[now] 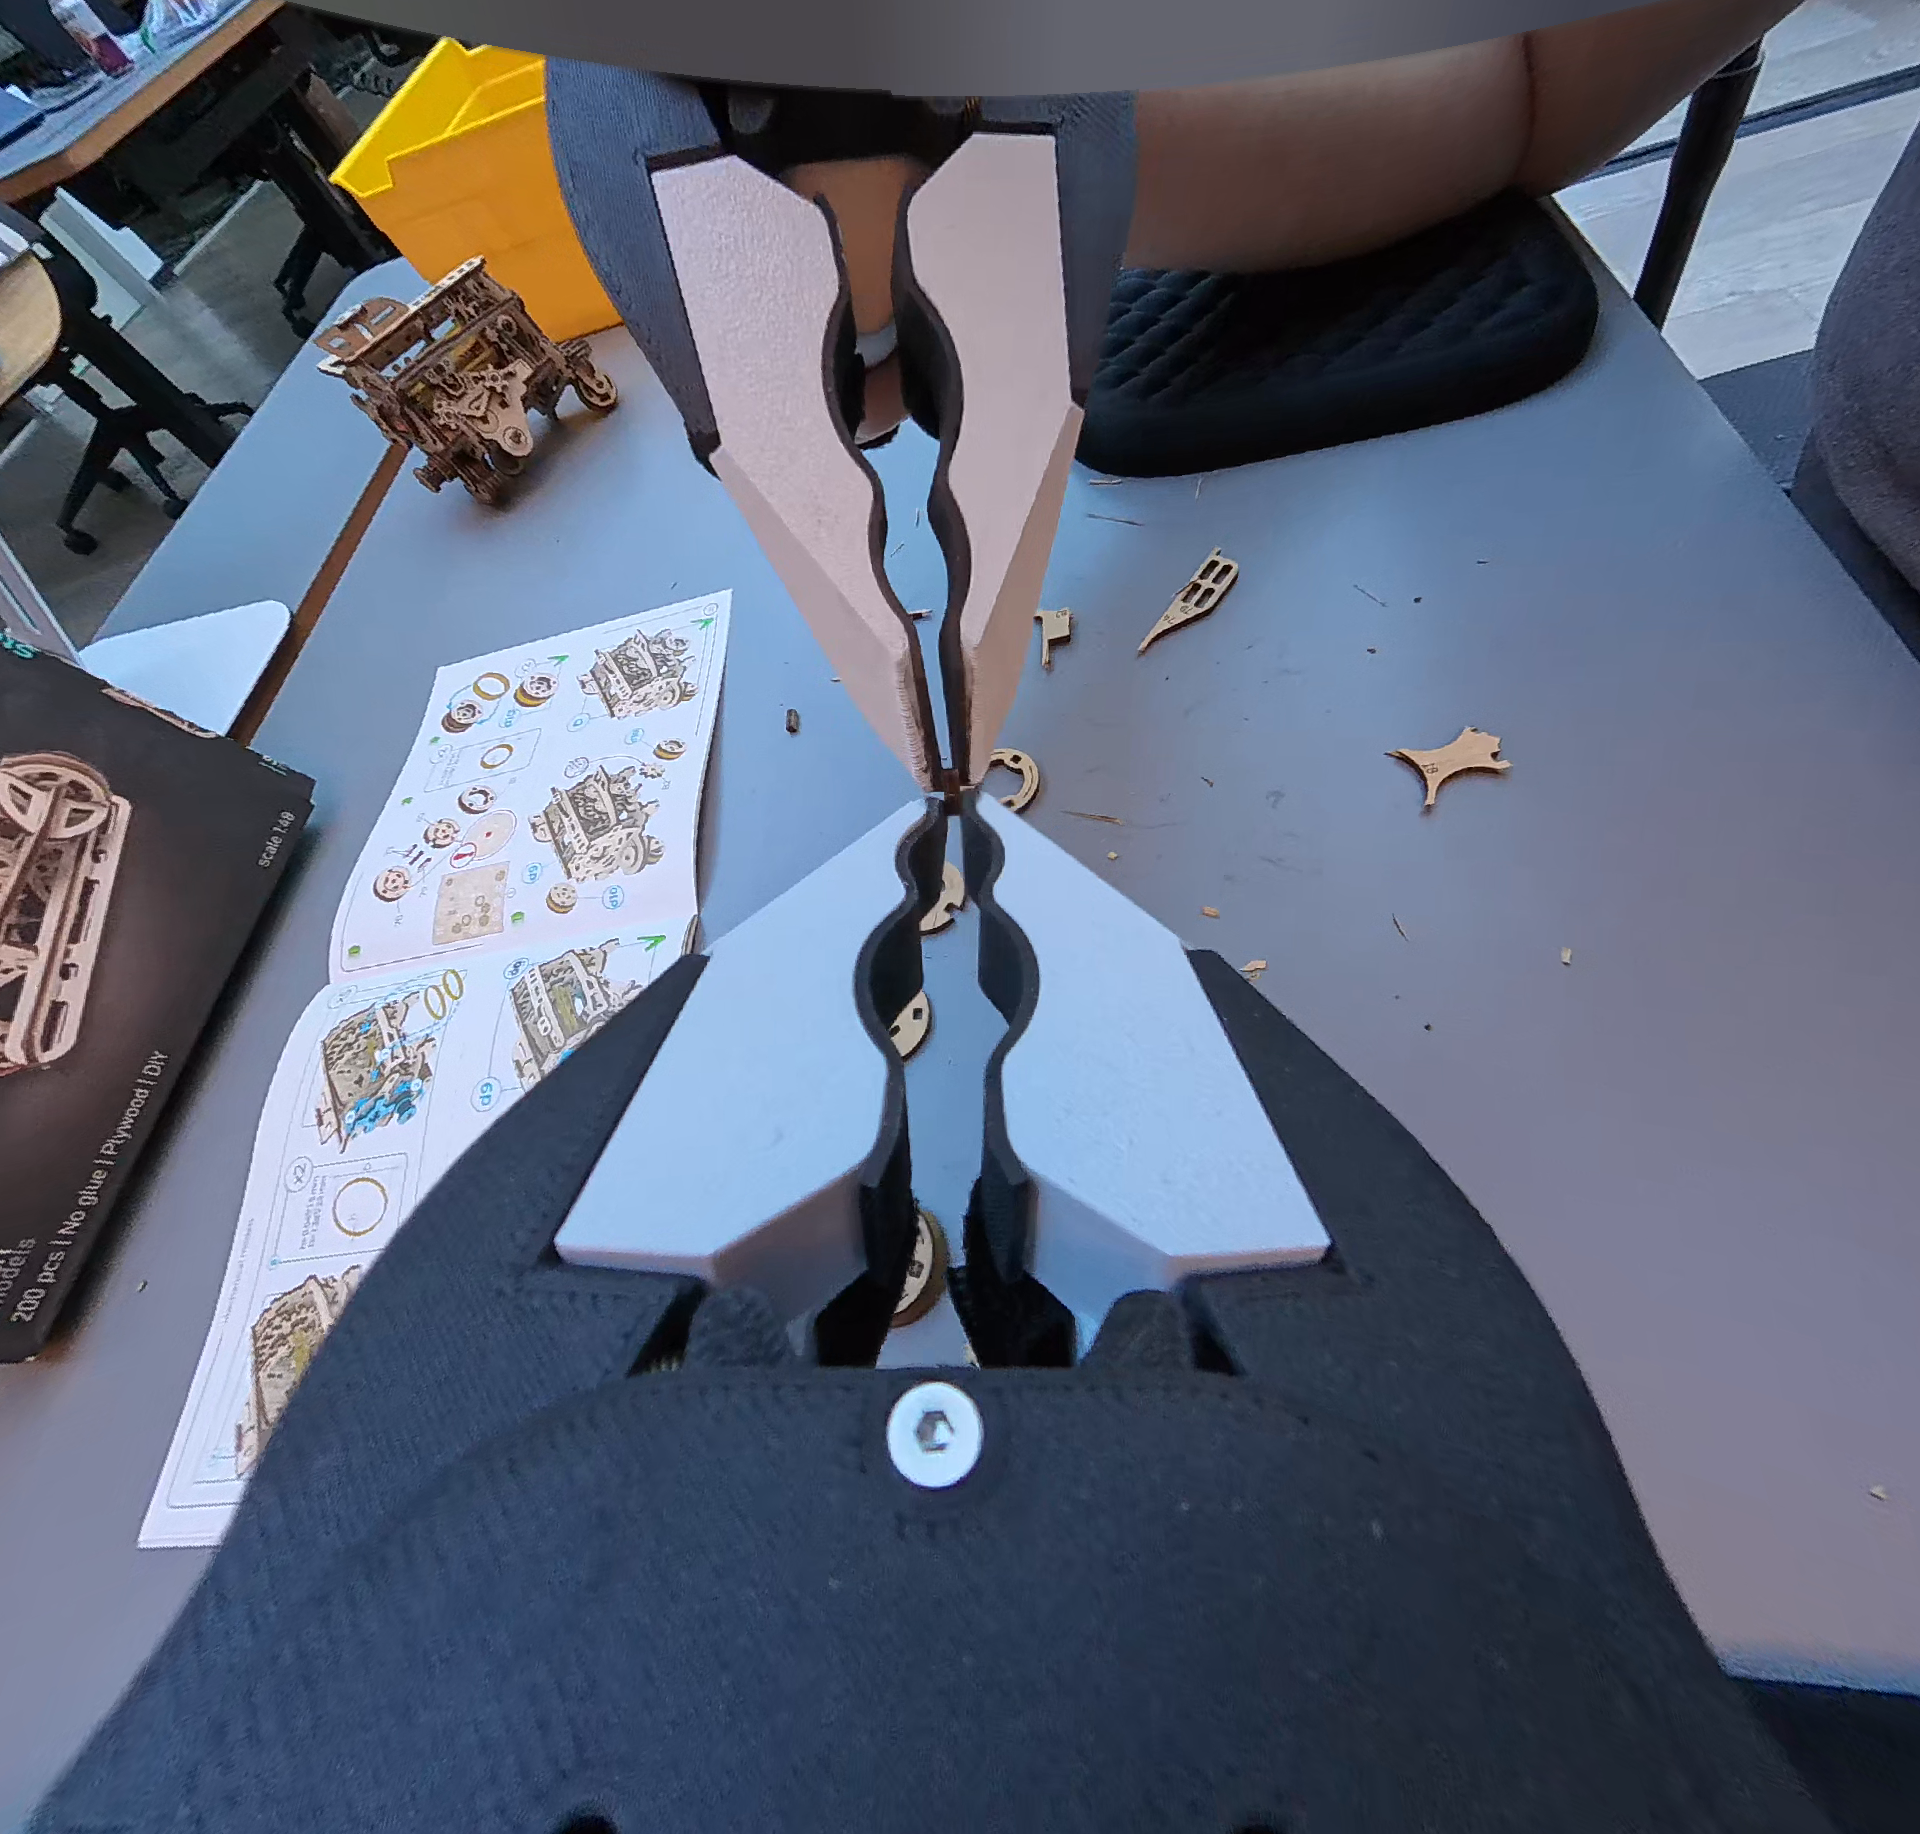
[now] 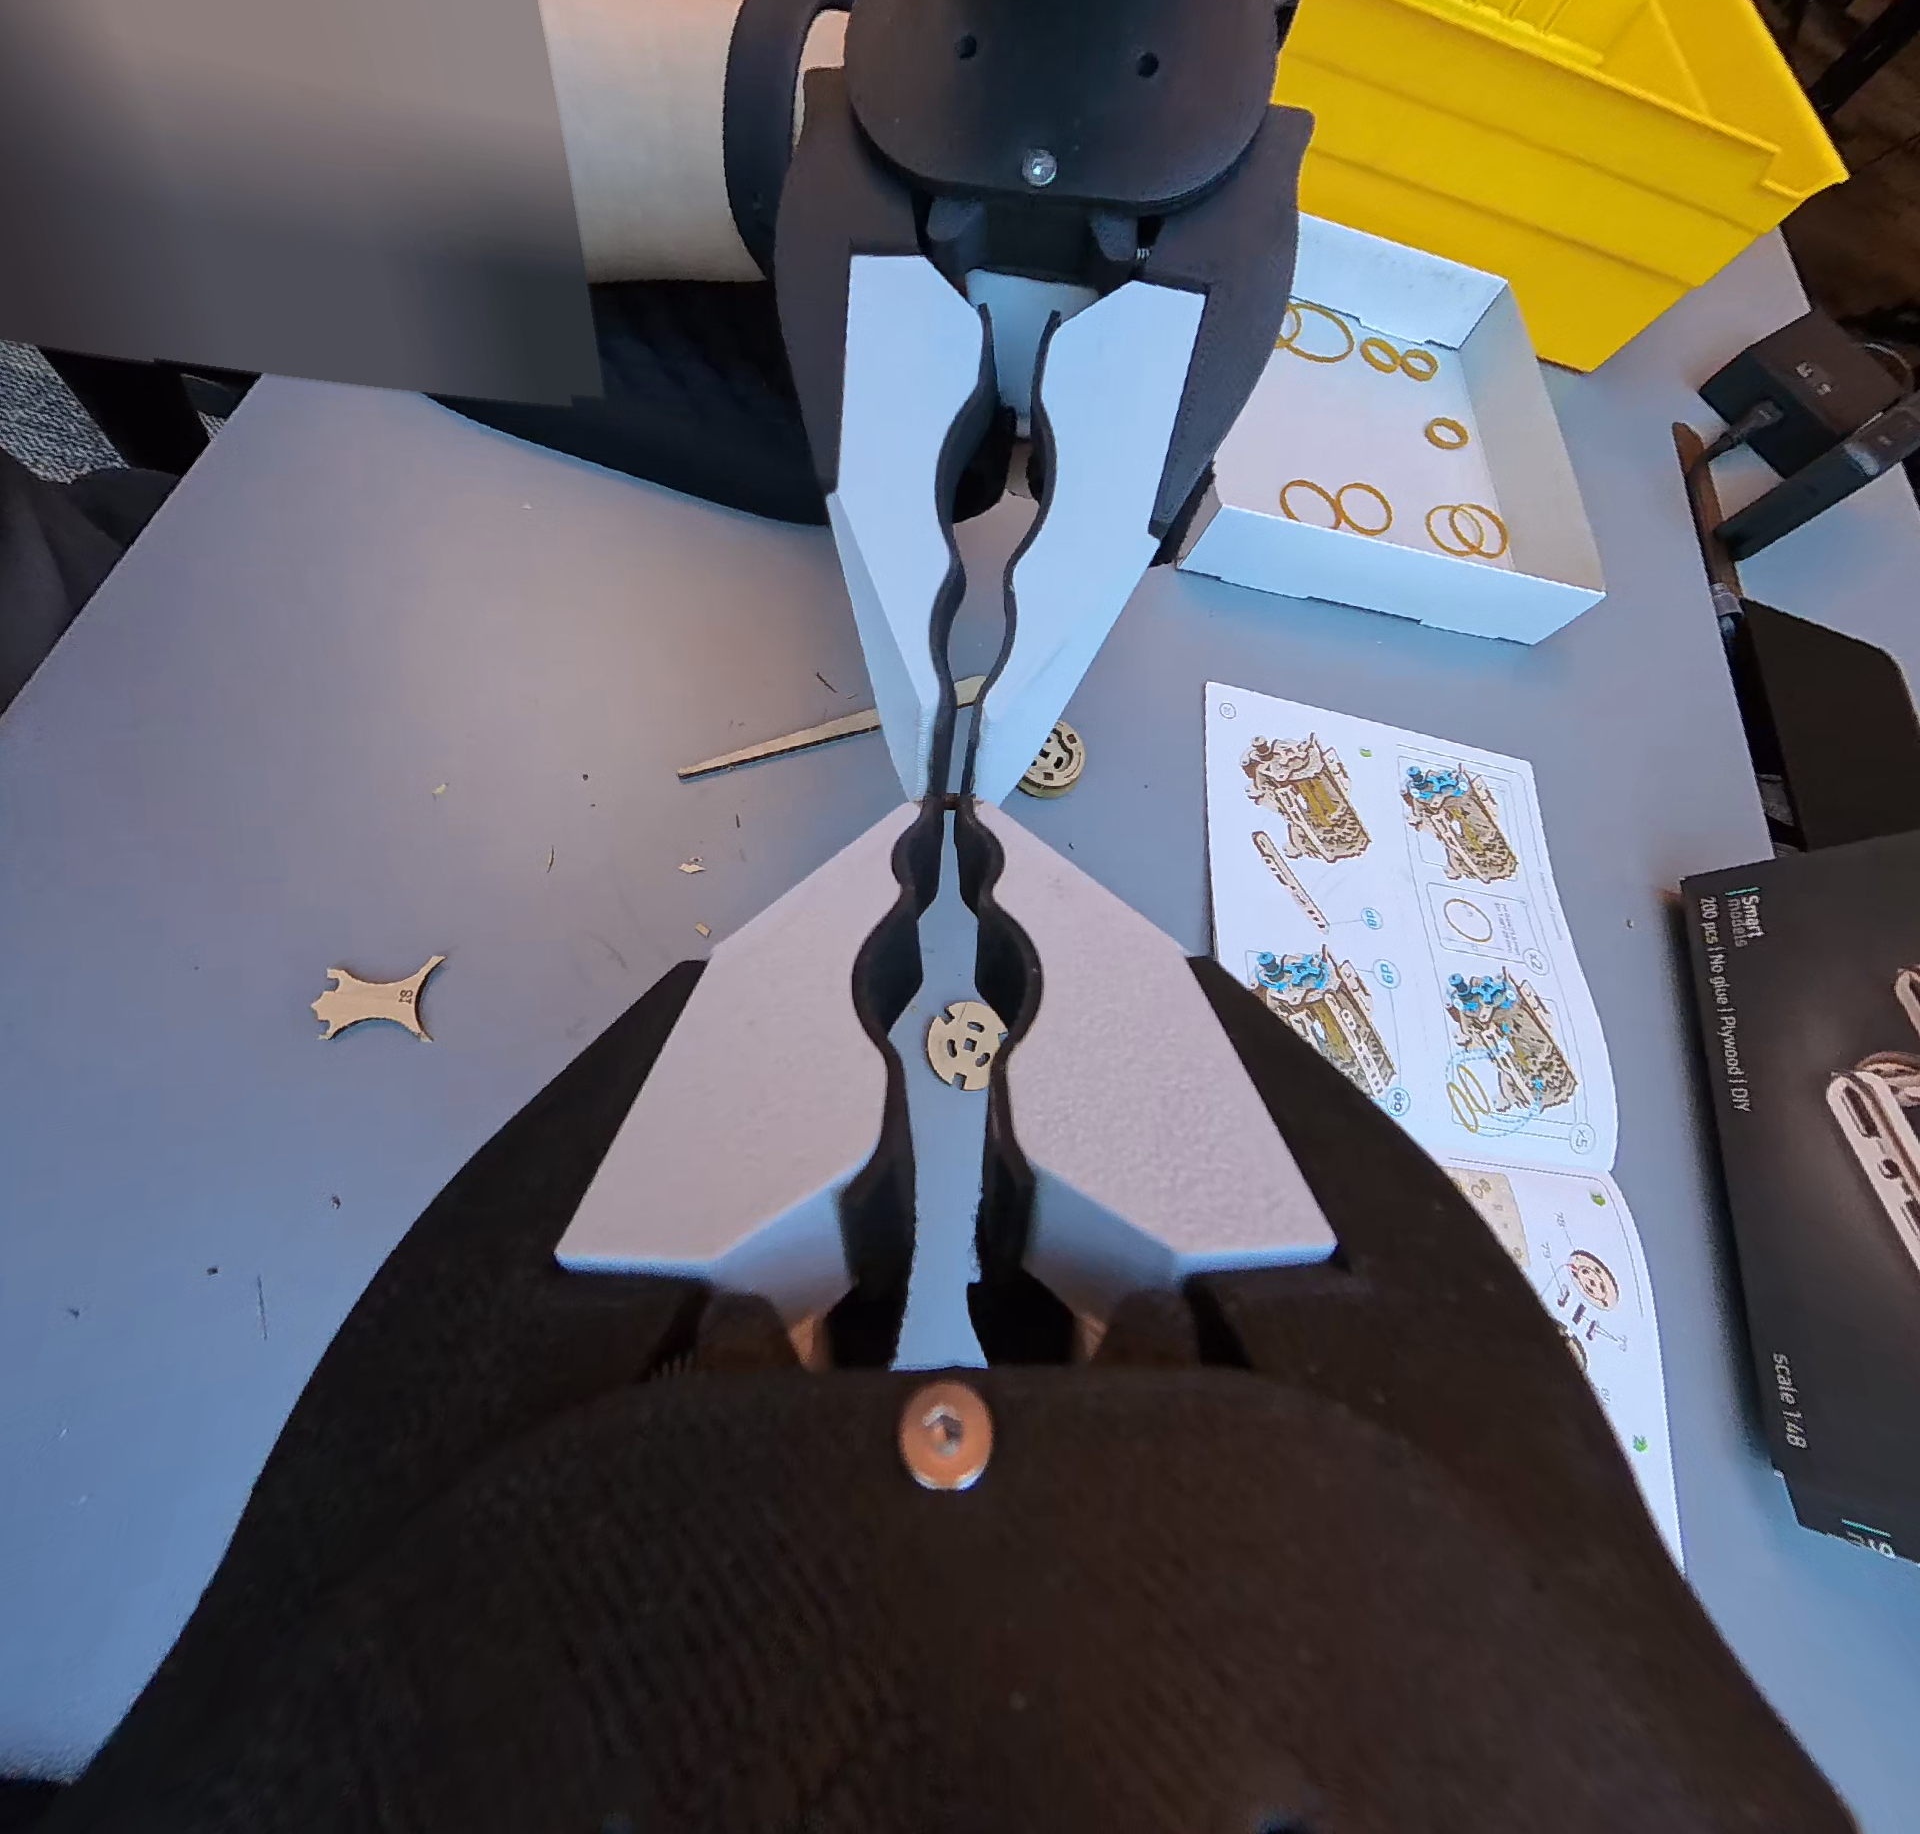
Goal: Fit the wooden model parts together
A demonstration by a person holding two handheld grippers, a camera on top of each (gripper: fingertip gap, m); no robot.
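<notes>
Tiny dark wooden peg [image 1: 950,778], pinched tip to tip between both tongs, above the grey table [image 1: 1455,1057]. Judged featherlight, stiff, brittle; easily snapped or flicked away, so hold by its ends, as here, with light pressure

Left tongs [image 1: 948,810]: nearly closed, tips nipping one end of the peg. Right tongs [image 2: 951,810]: likewise, on the other end

Below: round slotted plywood disc [image 2: 968,1044], flat, untouched. Nearby a four-armed plywood offcut [image 2: 379,1000] and an open instruction booklet [image 1: 540,797]
</notes>
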